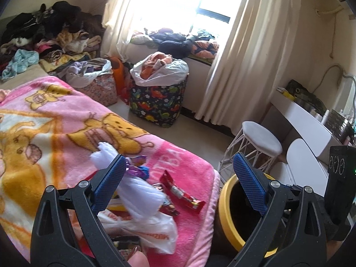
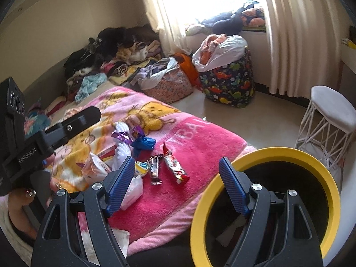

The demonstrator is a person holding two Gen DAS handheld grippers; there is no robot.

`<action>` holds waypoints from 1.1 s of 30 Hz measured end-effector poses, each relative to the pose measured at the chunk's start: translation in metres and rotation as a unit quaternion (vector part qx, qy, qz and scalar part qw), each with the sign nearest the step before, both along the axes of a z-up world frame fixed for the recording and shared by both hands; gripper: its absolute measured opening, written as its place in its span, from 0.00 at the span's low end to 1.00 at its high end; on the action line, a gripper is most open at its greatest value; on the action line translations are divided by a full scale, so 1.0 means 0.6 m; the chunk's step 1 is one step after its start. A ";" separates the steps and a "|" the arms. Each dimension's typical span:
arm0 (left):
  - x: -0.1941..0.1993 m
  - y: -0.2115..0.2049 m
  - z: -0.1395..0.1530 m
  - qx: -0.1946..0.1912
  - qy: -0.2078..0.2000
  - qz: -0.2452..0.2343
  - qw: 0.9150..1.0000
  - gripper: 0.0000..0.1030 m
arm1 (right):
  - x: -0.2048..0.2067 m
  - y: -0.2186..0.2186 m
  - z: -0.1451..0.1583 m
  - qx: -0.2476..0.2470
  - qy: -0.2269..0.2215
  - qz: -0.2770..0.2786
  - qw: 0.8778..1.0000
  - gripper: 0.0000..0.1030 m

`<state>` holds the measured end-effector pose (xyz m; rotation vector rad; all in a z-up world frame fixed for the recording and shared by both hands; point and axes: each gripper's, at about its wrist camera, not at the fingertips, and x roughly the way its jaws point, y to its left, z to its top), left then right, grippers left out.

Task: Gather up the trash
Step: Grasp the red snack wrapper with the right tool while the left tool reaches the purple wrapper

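Both grippers spread wide, nothing between the pads. Left gripper (image 1: pixel 178 173) hovers over the near edge of the pink blanket (image 1: pixel 184 155); its left pad overlaps a white foam sheet (image 1: pixel 138 189) in view, contact can't be told. Right gripper (image 2: pixel 175 178) hangs over the gap between the blanket edge and the yellow-rimmed bin (image 2: pixel 311 166), its right finger over the bin's dark opening.

Trash sits in a loose cluster on the blanket, ahead-left of the right gripper:
- red wrapper (image 2: pixel 175 169), nearest the right gripper's centre line
- dark candy bar wrapper (image 2: pixel 155 169), just beside the red one
- blue crumpled piece (image 2: pixel 143 143) and purple foil wrapper (image 2: pixel 124 136), further back
- white plastic bag (image 2: pixel 96 166), left of the cluster, near the left gripper's body
- more white plastic just beside the right gripper's left pad

Bin stands at the blanket's corner, right of the trash, something pale inside it.

Around: white stool (image 2: pixel 329 111) behind the bin, dinosaur-print hamper (image 2: pixel 229 84) by the curtain (image 2: pixel 296 33), clothes pile (image 2: pixel 111 51) at the far wall
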<state>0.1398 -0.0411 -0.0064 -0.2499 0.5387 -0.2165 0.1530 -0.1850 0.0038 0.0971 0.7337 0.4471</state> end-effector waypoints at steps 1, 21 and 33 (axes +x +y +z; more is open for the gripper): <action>0.001 0.007 -0.002 0.000 0.002 0.005 1.000 0.86 | 0.002 0.005 -0.002 -0.002 0.000 0.006 1.000 0.73; 0.090 0.078 -0.072 -0.057 0.101 0.052 0.992 0.51 | 0.108 0.082 -0.107 -0.071 0.095 0.059 0.991 0.52; 0.123 0.086 -0.109 -0.054 0.152 0.073 0.984 0.33 | 0.164 0.127 -0.182 -0.130 0.175 0.086 0.972 0.22</action>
